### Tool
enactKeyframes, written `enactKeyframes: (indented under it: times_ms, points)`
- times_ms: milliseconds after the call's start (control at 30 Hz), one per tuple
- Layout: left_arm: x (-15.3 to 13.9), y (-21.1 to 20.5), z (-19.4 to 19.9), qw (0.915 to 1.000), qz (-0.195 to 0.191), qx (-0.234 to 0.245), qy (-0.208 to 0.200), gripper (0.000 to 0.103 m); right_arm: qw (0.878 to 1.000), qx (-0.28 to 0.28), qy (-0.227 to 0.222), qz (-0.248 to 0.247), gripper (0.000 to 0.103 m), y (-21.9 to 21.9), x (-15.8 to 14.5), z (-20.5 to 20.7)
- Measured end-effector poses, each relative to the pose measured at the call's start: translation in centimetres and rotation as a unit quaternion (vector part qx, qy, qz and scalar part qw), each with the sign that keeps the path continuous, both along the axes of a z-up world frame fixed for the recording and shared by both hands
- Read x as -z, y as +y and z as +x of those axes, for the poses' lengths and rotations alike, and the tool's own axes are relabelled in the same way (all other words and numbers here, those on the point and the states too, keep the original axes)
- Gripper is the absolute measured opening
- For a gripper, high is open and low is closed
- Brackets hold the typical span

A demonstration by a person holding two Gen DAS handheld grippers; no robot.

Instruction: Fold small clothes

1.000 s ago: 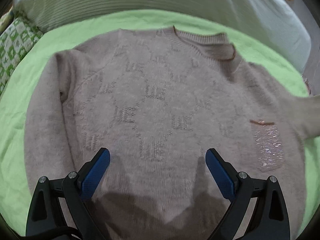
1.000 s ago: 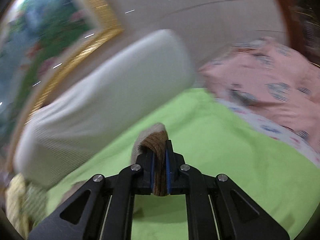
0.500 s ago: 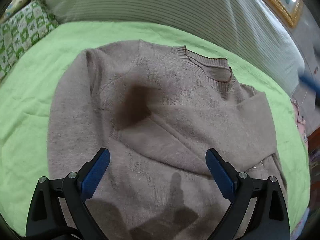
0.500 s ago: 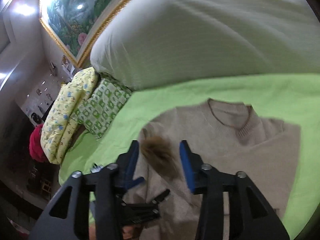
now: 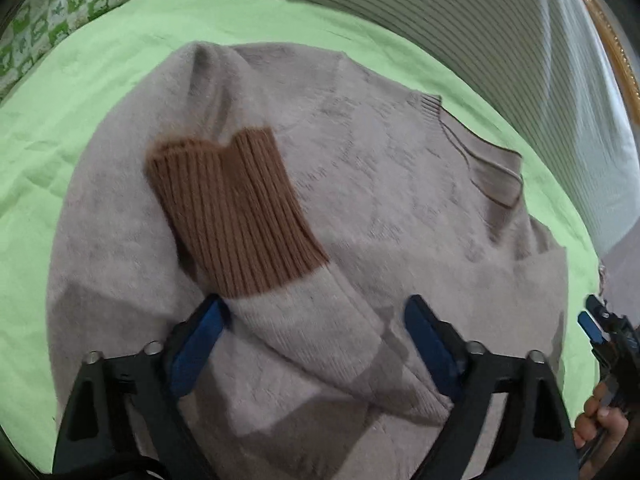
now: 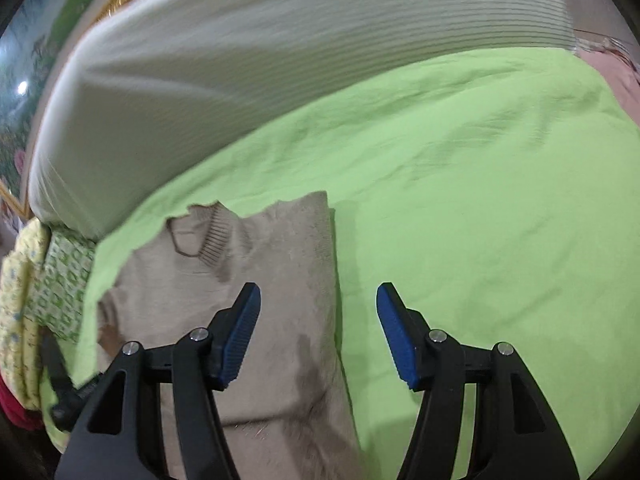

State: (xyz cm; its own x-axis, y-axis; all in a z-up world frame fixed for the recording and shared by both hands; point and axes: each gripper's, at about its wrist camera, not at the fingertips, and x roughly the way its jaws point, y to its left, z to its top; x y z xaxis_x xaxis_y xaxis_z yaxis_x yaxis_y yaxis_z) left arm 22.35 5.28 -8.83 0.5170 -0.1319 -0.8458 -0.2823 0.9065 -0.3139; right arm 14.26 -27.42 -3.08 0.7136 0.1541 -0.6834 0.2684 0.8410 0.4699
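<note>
A beige knit sweater [image 5: 392, 184] lies flat on the green sheet [image 5: 80, 92]. Its right sleeve is folded across the chest, and the brown ribbed cuff [image 5: 232, 212] lies on top of the body. My left gripper [image 5: 316, 340] is open and empty, just above the folded sleeve. In the right wrist view the sweater [image 6: 272, 280] shows its straight folded right edge. My right gripper [image 6: 318, 334] is open and empty, with that edge below the gap between the jaws. It also shows at the right edge of the left wrist view [image 5: 600, 332].
A large white ribbed pillow [image 6: 280, 60] lies along the back of the bed. Green-patterned bedding [image 6: 60, 280] is stacked at the left. Pink fabric [image 6: 624, 76] lies at the far right. Green sheet [image 6: 480, 200] stretches right of the sweater.
My right gripper carried the sleeve cuff across the sweater, let it go and opened, then drew back to the sweater's right side. My left gripper stayed open and moved closer over the sleeve.
</note>
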Motion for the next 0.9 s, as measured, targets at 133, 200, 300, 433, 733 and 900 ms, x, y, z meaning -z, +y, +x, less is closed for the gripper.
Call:
enactKeyframes:
  times_ms: [133, 200, 300, 433, 733, 900]
  points:
    - [0.4, -0.2, -0.6, 0.999, 0.032, 0.02, -0.023, 0.044, 0.998, -0.039, 0.033, -0.046, 0.061, 1.8, 3.1, 3.5]
    - [0.4, -0.2, -0.8, 0.9979, 0.035, 0.037, -0.039, 0.017, 0.996, -0.055, 0.043, -0.049, 0.051, 2.4, 4.4, 4.6]
    - [-2.2, -0.4, -0.5, 0.9908, 0.017, 0.079, -0.109, 0.01, 0.999, -0.038, 0.018, -0.023, 0.012, 1.2, 3.9, 3.9]
    - [-7.5, -1.9, -0.7, 0.9603, 0.035, 0.137, -0.241, 0.01, 0.999, 0.028, -0.037, -0.013, 0.011, -2.2, 1.5, 0.3]
    - [-1.3, 0.8, 2.8, 0.9732, 0.108, 0.156, -0.13, 0.023, 0.999, 0.028, 0.005, -0.03, 0.02, -1.1, 3.9, 0.7]
    - [-1.6, 3.3, -0.2, 0.9763, 0.127, 0.143, -0.101, 0.058, 0.991, 0.06, -0.018, -0.115, 0.047, 1.2, 1.0, -1.1]
